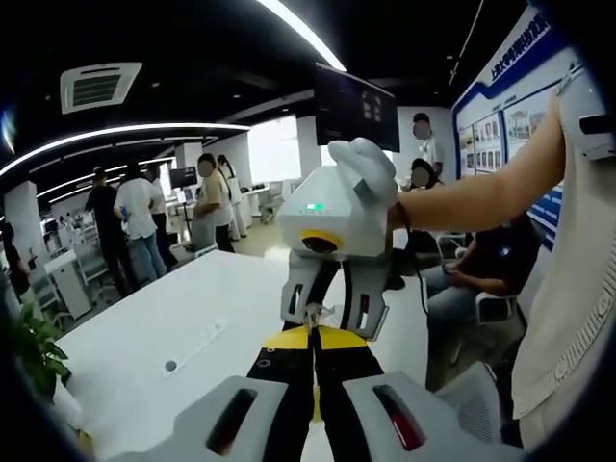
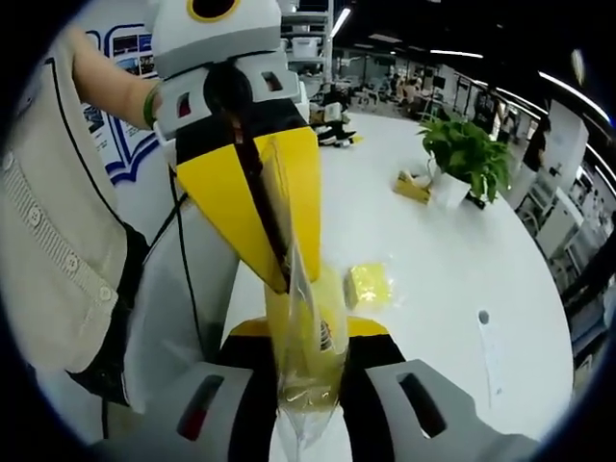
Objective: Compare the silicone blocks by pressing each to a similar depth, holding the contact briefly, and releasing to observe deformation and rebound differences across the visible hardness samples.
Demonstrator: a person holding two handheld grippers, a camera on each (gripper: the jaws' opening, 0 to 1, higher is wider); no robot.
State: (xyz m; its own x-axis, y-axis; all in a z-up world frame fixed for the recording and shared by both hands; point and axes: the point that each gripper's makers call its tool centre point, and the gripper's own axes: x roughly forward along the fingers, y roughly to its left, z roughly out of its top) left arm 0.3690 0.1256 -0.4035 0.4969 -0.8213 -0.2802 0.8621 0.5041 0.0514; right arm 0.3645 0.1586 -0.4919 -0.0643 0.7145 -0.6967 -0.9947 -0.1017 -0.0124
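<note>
Right gripper view, nearest: right tool [image 2: 306,380] closed on a clear plastic bag [image 2: 300,337], thin, glossy and crinkled, with yellow contents showing through the film. Bag long axis running away from the camera, along the jaws. Far end of the bag pinched by the left tool [image 2: 279,274], its yellow wedge-shaped jaw faces pressed together on the film.

Just past the bag, lying flat on the white bench [image 2: 443,260]: yellow silicone block [image 2: 369,285], squarish, dimpled on top, apart from both tools. Further along the bench: a second yellowish item, too small to identify, beside a potted plant [image 2: 467,154] with green leaves in a white pot.

Left gripper view, nearest: black-and-yellow jaws meeting at the tips, with the right tool's grey jaws directly opposite, the clear film between them. Behind: smooth white bench surface, then seated and standing people, then a blue-framed poster wall [image 1: 505,125].
</note>
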